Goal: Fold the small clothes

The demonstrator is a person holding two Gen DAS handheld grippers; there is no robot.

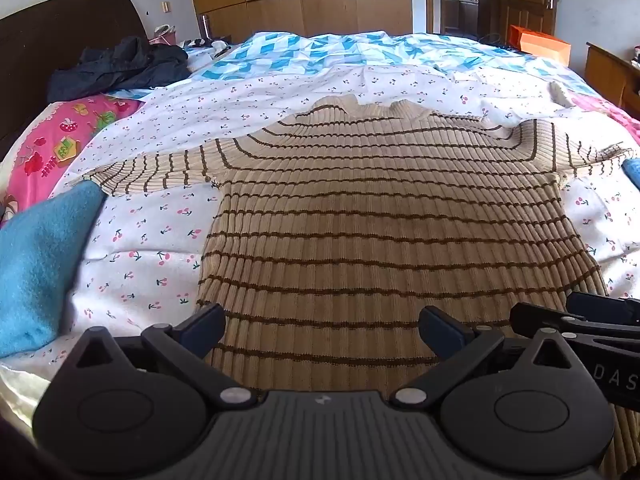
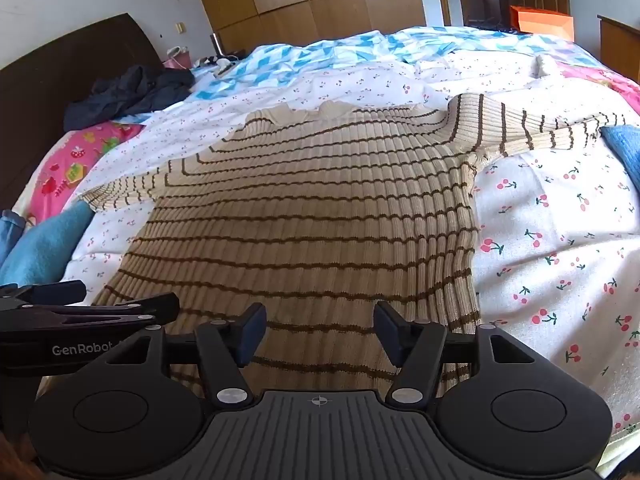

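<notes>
A beige ribbed sweater with thin brown stripes (image 1: 384,216) lies flat on the bed, sleeves spread to both sides, collar at the far end; it also shows in the right wrist view (image 2: 312,208). My left gripper (image 1: 322,328) is open and empty, hovering over the sweater's near hem on its left part. My right gripper (image 2: 320,334) is open and empty over the hem's right part. The right gripper shows in the left wrist view (image 1: 576,316), and the left gripper shows in the right wrist view (image 2: 80,300).
The sweater rests on a white cherry-print sheet (image 2: 560,240). Blue fleece cloths lie by each sleeve end (image 1: 40,260) (image 2: 624,152). A dark jacket (image 1: 120,64) and a pink pillow (image 1: 60,140) lie by the headboard. An orange box (image 2: 540,20) sits beyond the bed.
</notes>
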